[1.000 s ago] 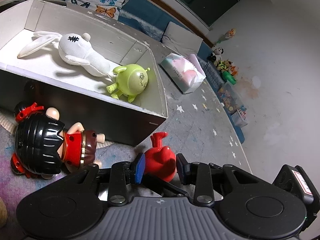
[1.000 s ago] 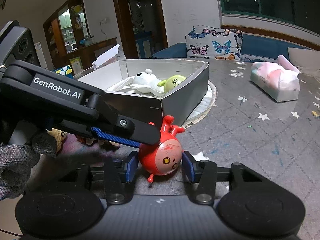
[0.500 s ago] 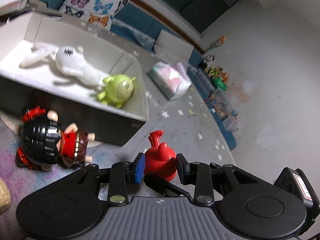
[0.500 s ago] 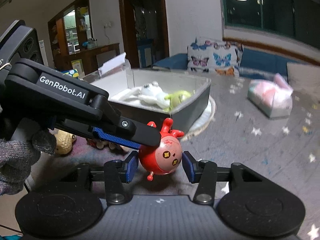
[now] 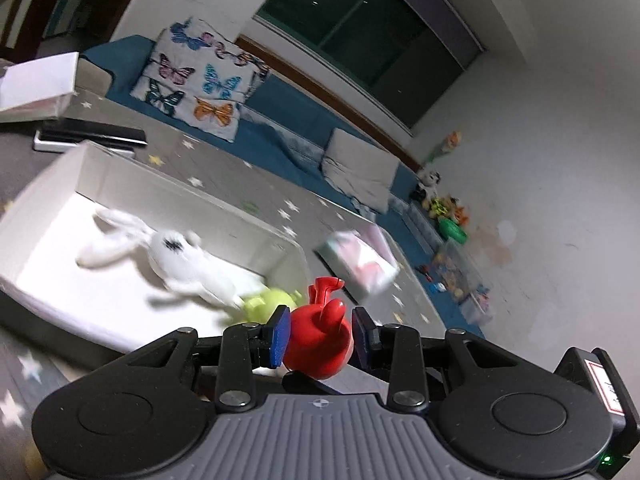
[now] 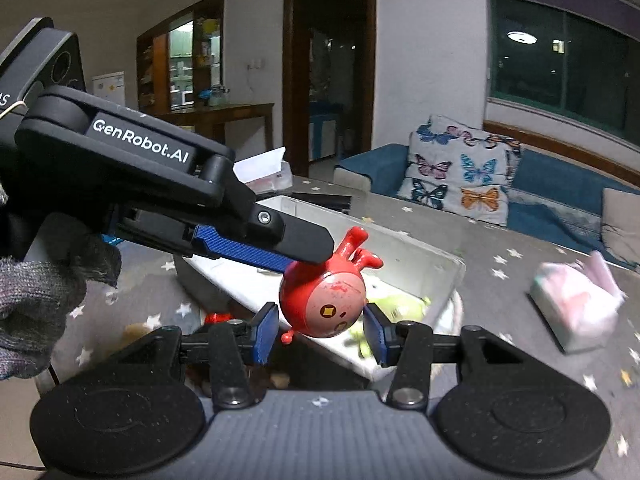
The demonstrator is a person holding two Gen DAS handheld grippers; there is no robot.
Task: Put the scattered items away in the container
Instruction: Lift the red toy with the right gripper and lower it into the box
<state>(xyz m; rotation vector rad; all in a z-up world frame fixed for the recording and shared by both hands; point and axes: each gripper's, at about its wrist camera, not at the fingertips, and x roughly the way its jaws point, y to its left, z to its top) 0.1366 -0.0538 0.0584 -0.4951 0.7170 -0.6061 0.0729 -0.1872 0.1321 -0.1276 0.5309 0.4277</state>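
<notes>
From my left wrist camera the left gripper (image 5: 320,334) has its blue-lined fingers (image 5: 279,335) pressed on both sides of the round red toy (image 5: 320,344), so it is clamped on that toy. The toy hangs clear of the floor, its red stalks pointing up, in front of the near corner of the white box (image 5: 52,192).

From the right wrist camera the same red toy (image 6: 323,304) shows its pink face with a yellow diamond mark, tilted over. It sits between the right gripper's (image 6: 323,330) blue pads (image 6: 264,334). There is a small gap on each side, so I read the right gripper as parted and not pinching; whether the pads graze the toy I cannot tell. The left gripper (image 6: 308,254) reaches in from the left of that view, one dark finger (image 6: 296,236) lying on top of the toy. A grey knitted glove (image 6: 36,312) holds it at the frame edge.

Below and behind the toy the box (image 6: 448,280) stands on the grey star-patterned mat (image 6: 500,264). Inside lie a white plush rabbit (image 5: 180,256) and a lime-green toy (image 5: 266,300), both blurred. A pastel tissue pack (image 5: 362,262) lies on the mat beyond the box, and a butterfly cushion (image 5: 196,92) leans on the blue sofa (image 5: 300,120).
</notes>
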